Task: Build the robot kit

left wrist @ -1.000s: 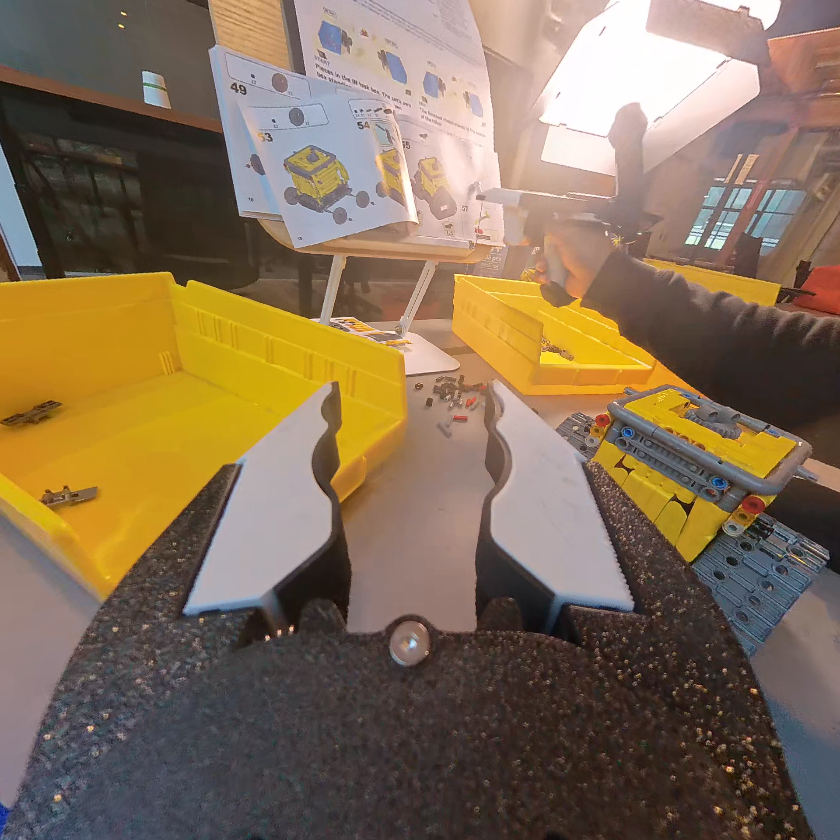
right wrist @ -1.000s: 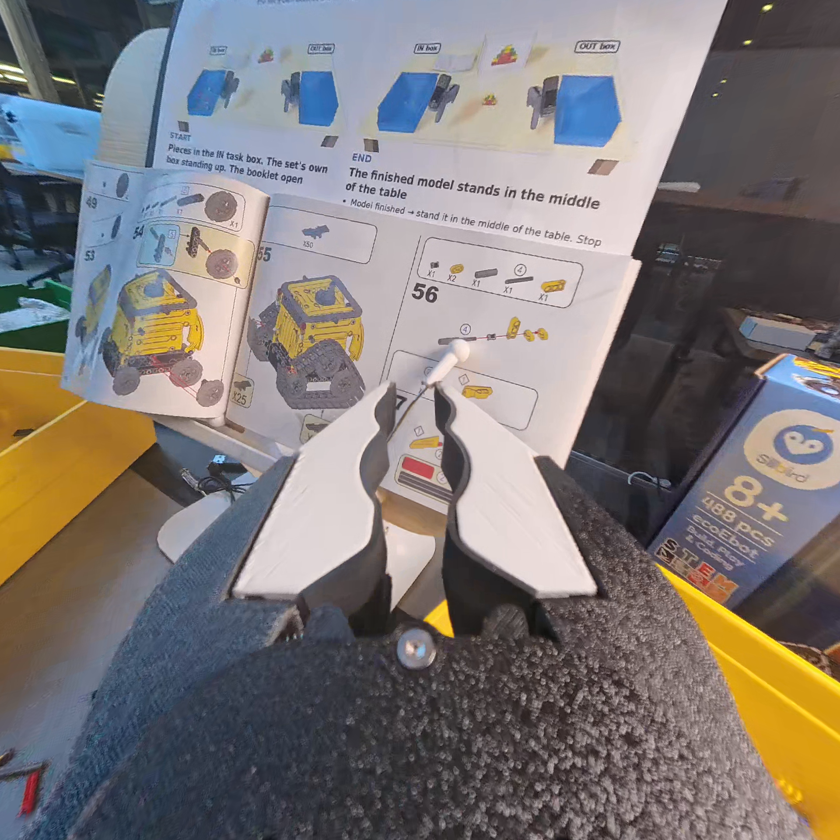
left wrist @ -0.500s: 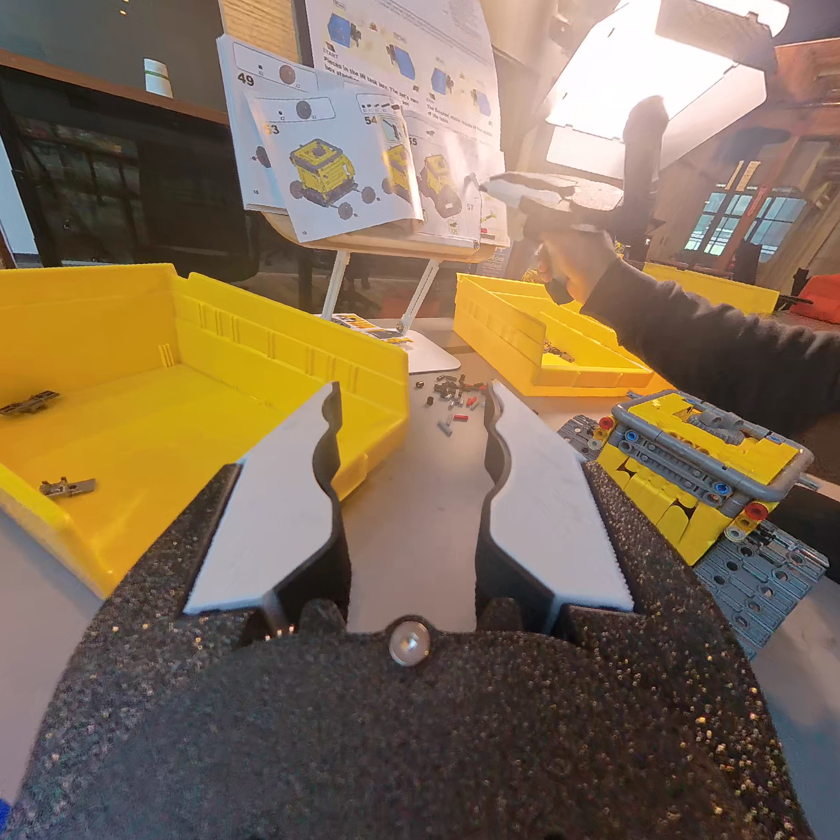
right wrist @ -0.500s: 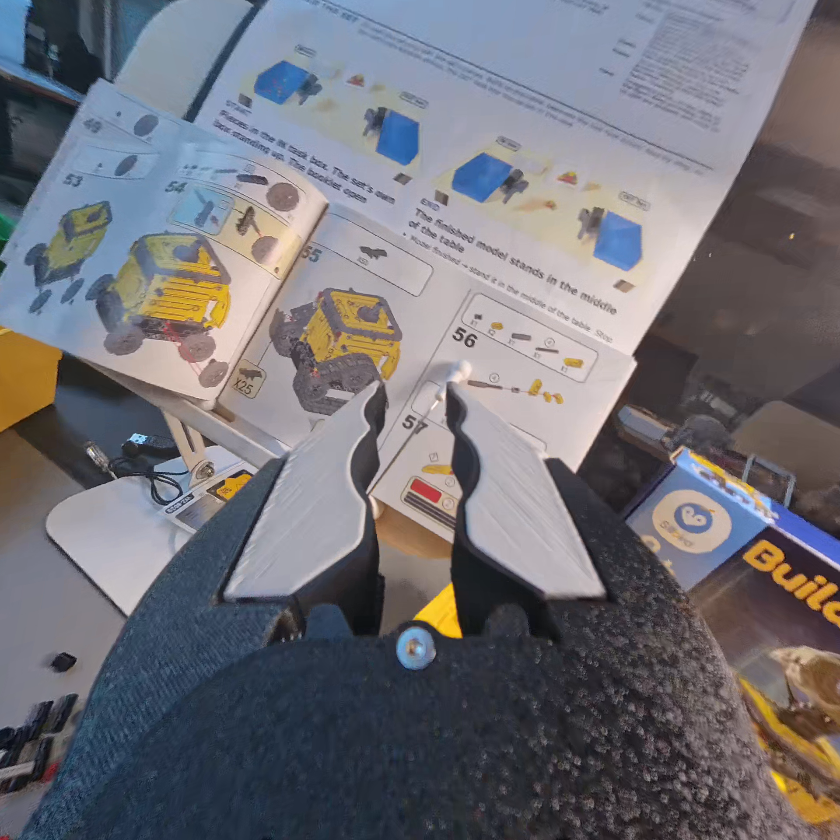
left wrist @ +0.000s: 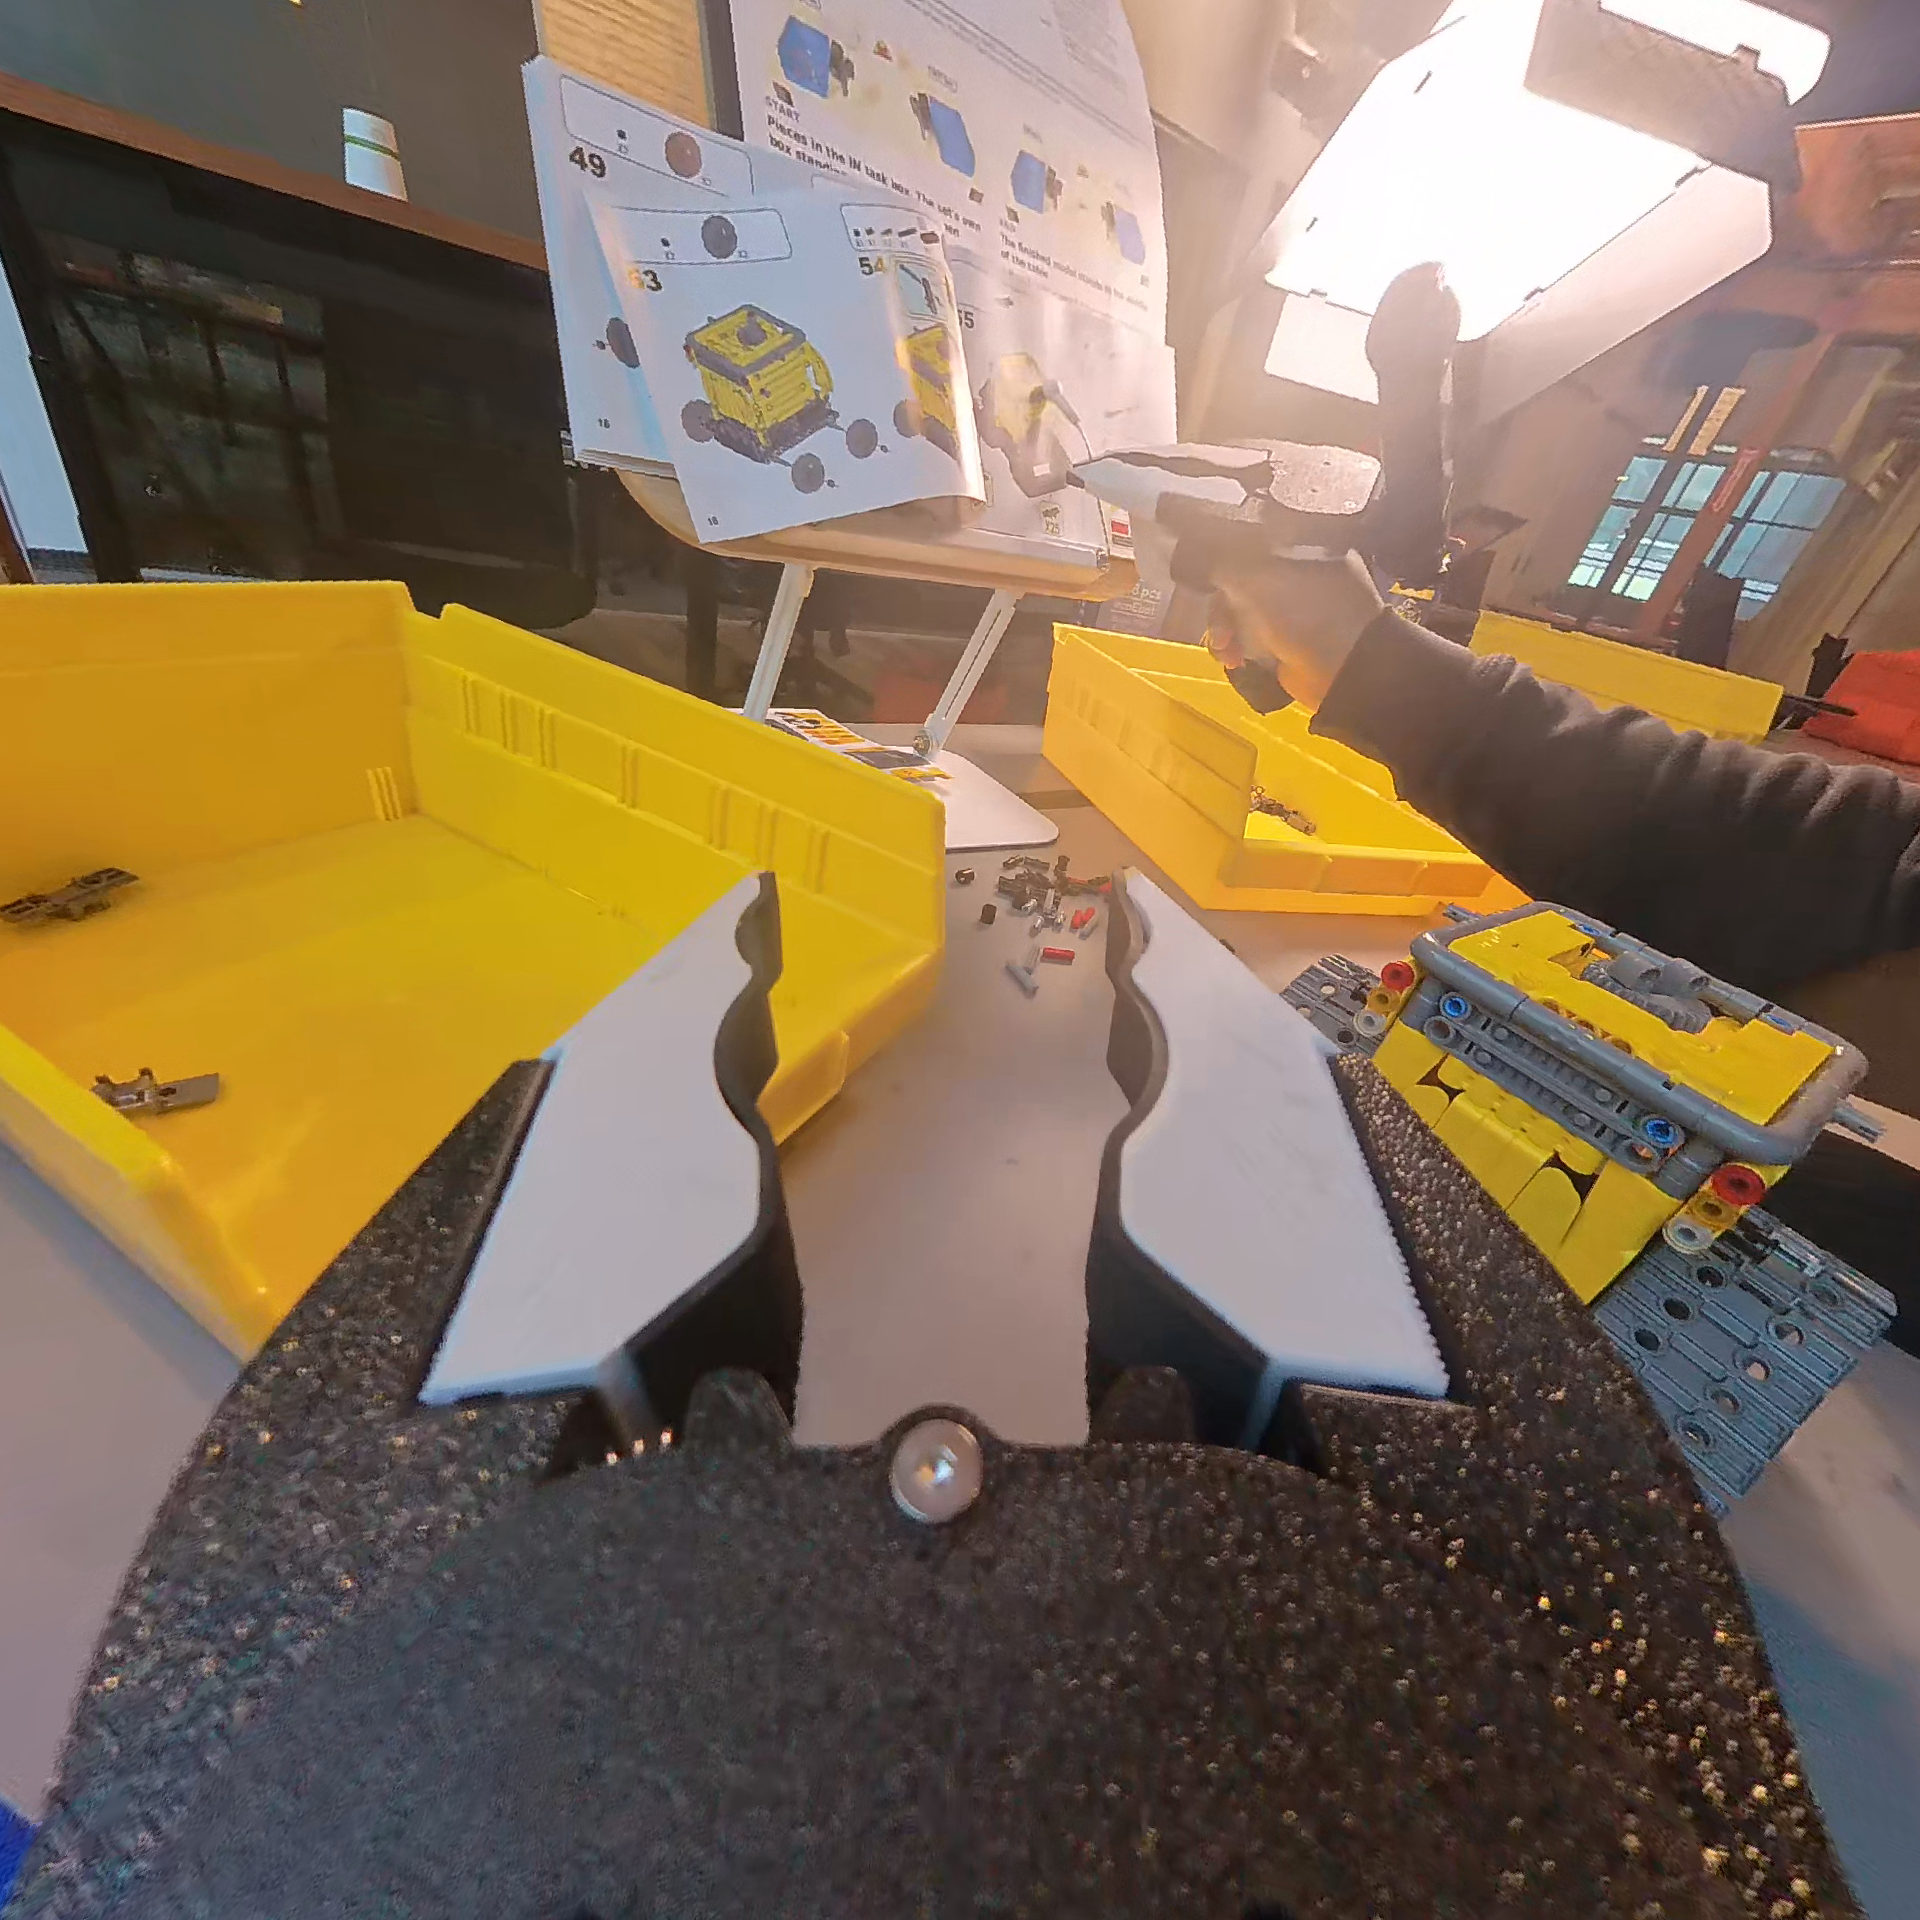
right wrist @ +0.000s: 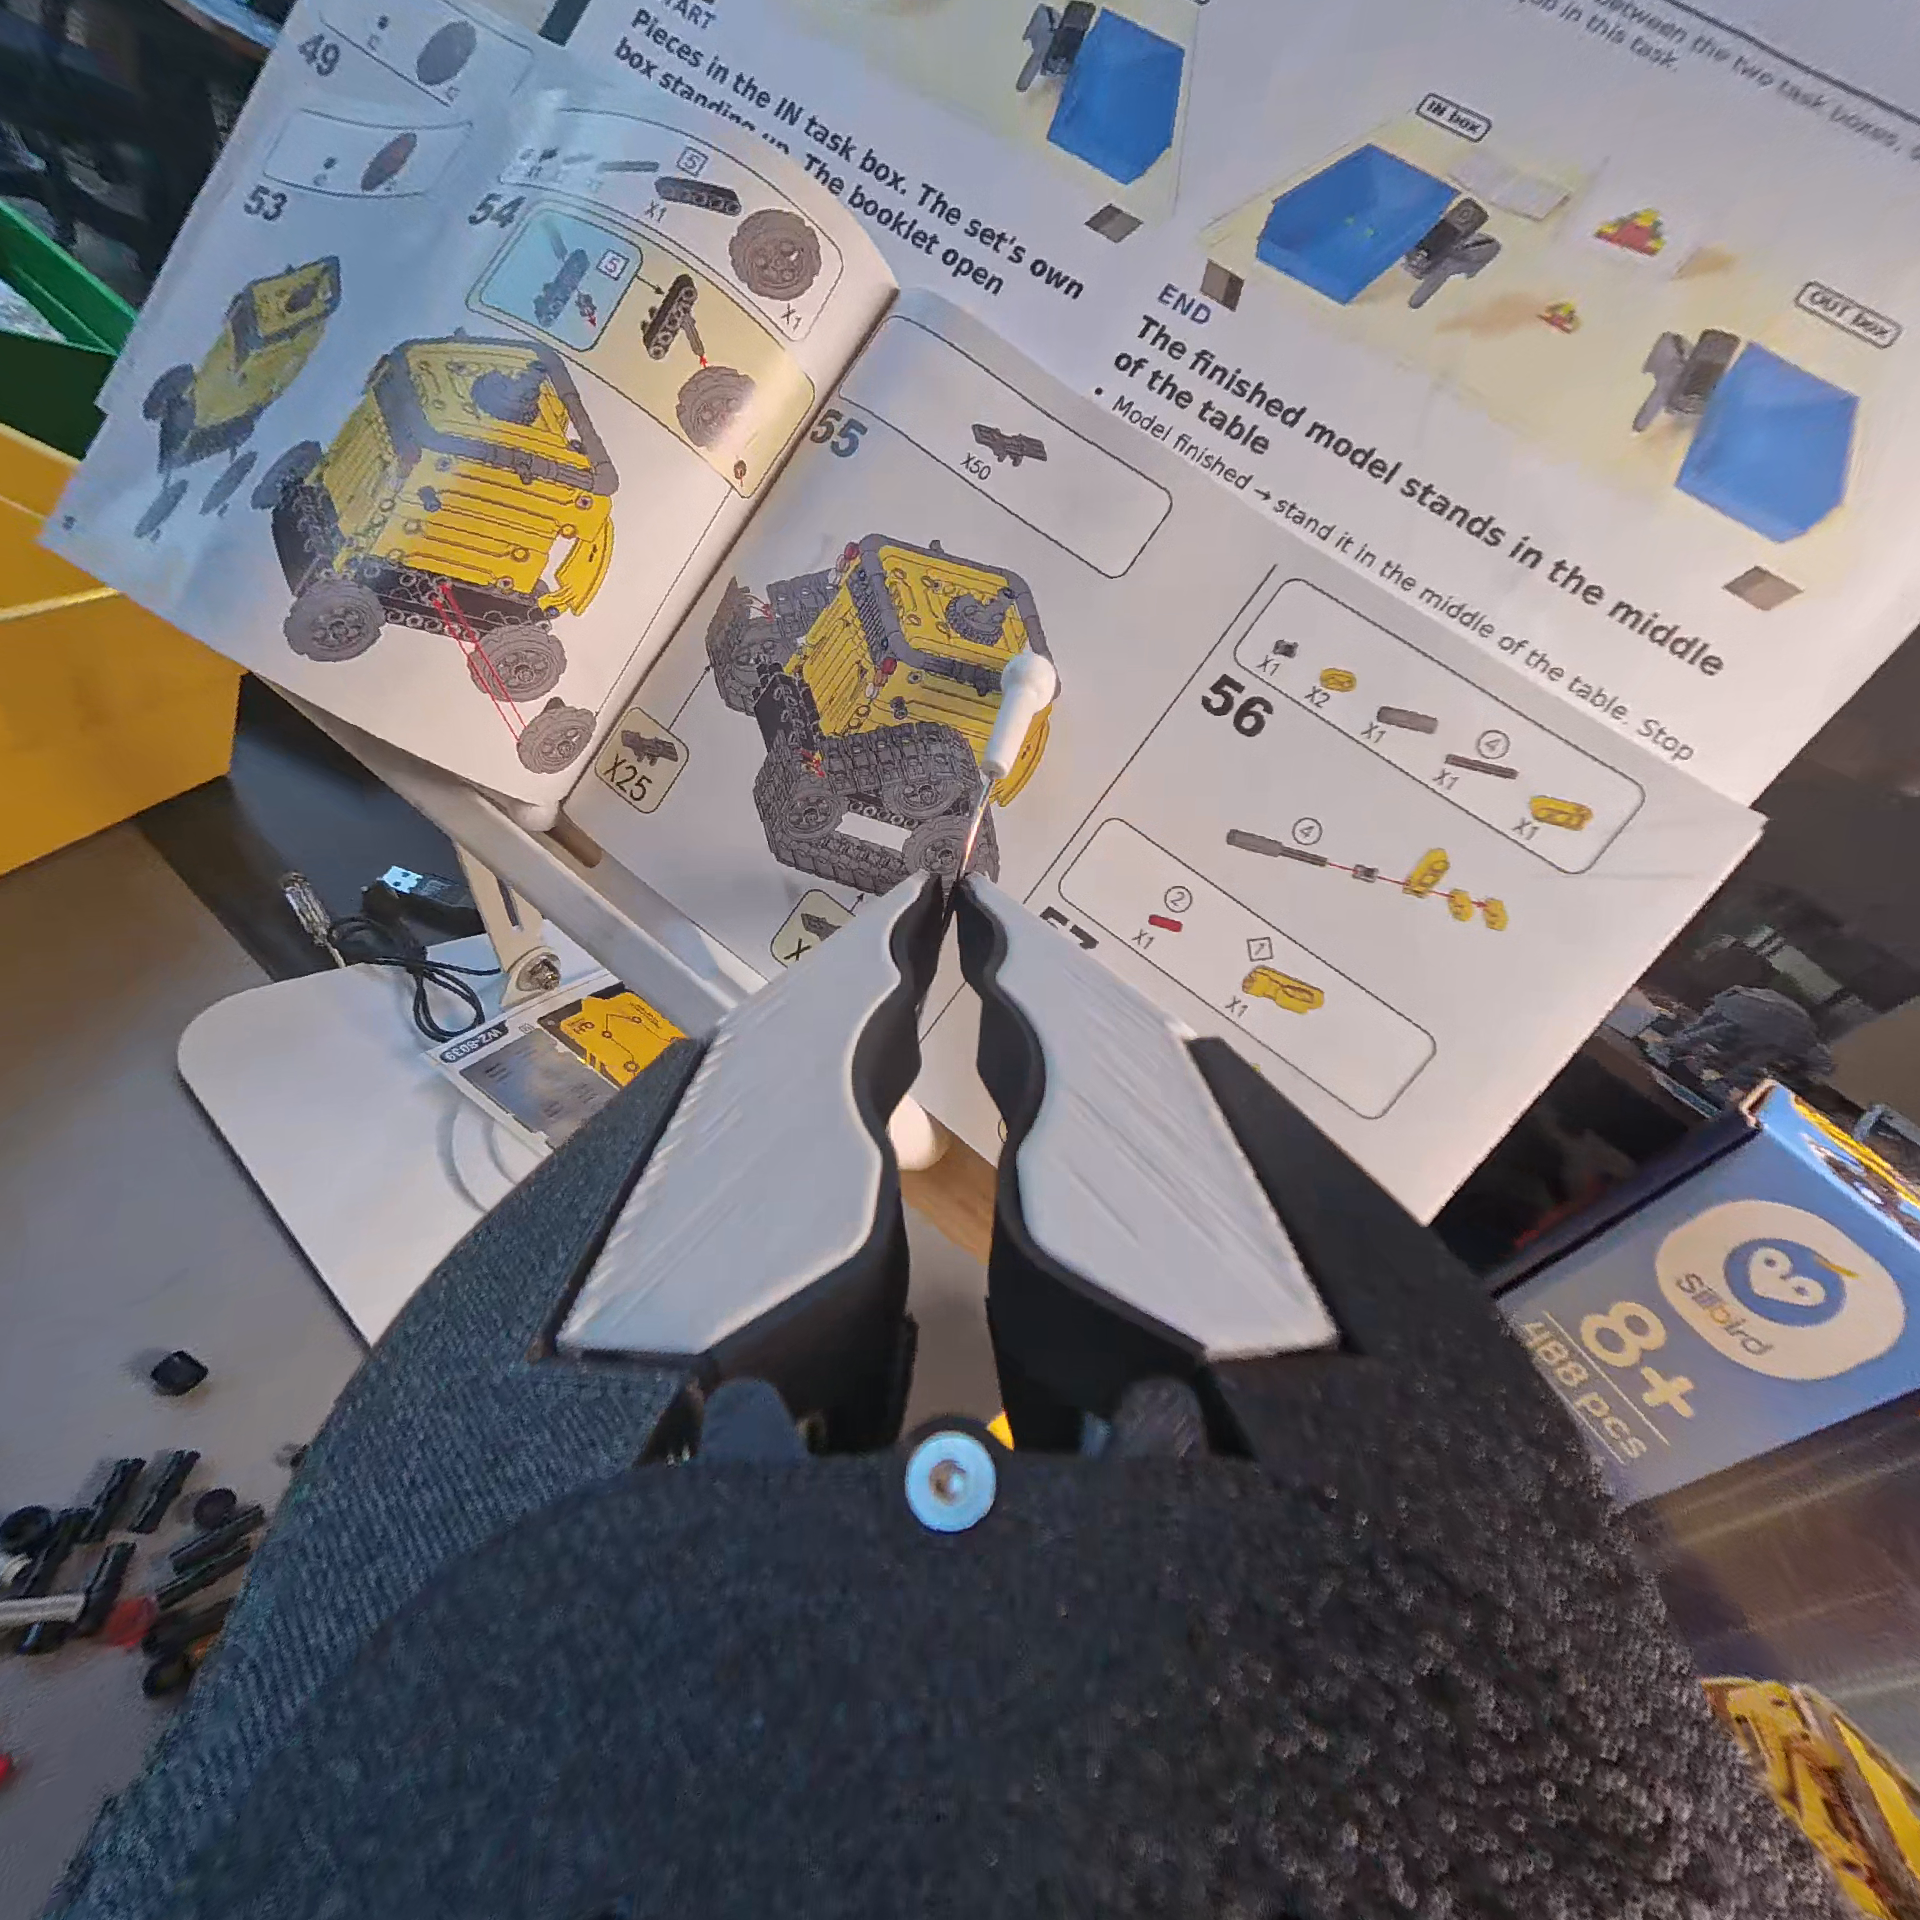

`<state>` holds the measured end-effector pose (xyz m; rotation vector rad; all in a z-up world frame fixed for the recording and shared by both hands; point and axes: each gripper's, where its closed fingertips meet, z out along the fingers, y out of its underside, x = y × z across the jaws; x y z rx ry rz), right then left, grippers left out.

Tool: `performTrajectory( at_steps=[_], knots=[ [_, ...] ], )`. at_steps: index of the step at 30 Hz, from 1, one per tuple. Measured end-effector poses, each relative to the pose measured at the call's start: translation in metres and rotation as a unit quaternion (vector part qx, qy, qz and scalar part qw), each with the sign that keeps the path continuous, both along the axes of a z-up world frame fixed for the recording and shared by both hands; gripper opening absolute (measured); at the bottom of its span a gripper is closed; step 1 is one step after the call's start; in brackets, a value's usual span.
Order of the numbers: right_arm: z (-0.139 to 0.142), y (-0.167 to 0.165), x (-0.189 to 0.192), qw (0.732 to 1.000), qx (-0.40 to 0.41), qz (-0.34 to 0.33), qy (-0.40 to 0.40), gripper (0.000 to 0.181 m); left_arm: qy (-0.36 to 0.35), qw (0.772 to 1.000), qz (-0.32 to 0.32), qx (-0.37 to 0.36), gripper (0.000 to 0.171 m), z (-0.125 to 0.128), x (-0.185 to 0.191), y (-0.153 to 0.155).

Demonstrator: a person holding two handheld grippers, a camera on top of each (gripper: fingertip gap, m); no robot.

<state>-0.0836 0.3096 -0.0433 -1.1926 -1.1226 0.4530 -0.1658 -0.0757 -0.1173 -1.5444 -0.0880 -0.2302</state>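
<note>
My right gripper is shut on a thin wire pointer with a white tip. The tip sits over the drawing of a yellow tracked vehicle in the open instruction booklet on its stand. In the left wrist view a person's hand holds this gripper up at the booklet. My left gripper is open and empty, low over the grey table. It lies between a big yellow bin on its left and a yellow and grey brick model on its right.
Small dark and red pieces lie on the table ahead of the left gripper. Two grey pieces lie in the big bin. A flat yellow tray stands at the back right. A blue set box stands right of the booklet stand's white base. Left tips to right tips: about 40 cm.
The right gripper moved closer to the booklet and left; its pointer tip went from the right page's small step drawings to the vehicle drawing. The left gripper barely moved.
</note>
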Motion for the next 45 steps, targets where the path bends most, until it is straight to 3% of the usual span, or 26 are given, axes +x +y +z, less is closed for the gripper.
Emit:
performTrajectory(
  at_steps=[14, 15, 18, 22, 26, 29, 35, 39, 45],
  knots=[
    [0.0, 0.001, 0.002, 0.999, -0.037, -0.015, 0.032, 0.002, 0.001, 1.0, 0.0, 0.003, 0.062, 0.001, 0.001, -0.001],
    [0.0, 0.0, 0.003, 0.998, -0.044, -0.009, 0.032, 0.006, 0.002, 1.0, -0.001, 0.002, 0.062, 0.001, 0.001, -0.001],
    [0.011, -0.009, 0.017, 0.997, -0.041, 0.002, 0.06, 0.042, 0.003, 1.0, -0.001, 0.003, 0.062, 0.001, 0.001, -0.001],
    [0.04, -0.034, 0.061, 0.991, -0.01, -0.003, 0.134, 0.073, 0.006, 1.0, 0.0, 0.005, 0.06, 0.002, 0.002, -0.001],
    [0.046, -0.079, 0.105, 0.987, -0.011, 0.014, 0.158, 0.084, 0.019, 1.0, 0.0, -0.001, 0.062, 0.001, 0.005, 0.0],
    [0.029, -0.122, 0.13, 0.988, -0.04, 0.043, 0.143, 0.08, 0.028, 1.0, 0.001, -0.002, 0.062, 0.0, 0.007, 0.0],
    [-0.038, -0.189, 0.168, 0.984, -0.129, 0.062, 0.106, 0.077, 0.038, 0.999, 0.002, -0.01, 0.062, -0.002, 0.01, 0.002],
    [-0.069, -0.202, 0.188, 0.988, -0.112, 0.04, 0.099, 0.074, 0.047, 0.999, 0.002, -0.016, 0.062, -0.004, 0.011, 0.004],
    [-0.061, -0.2, 0.194, 0.992, -0.071, 0.044, 0.094, 0.073, 0.065, 0.998, -0.004, -0.021, 0.064, -0.006, 0.017, 0.005]
  ],
)
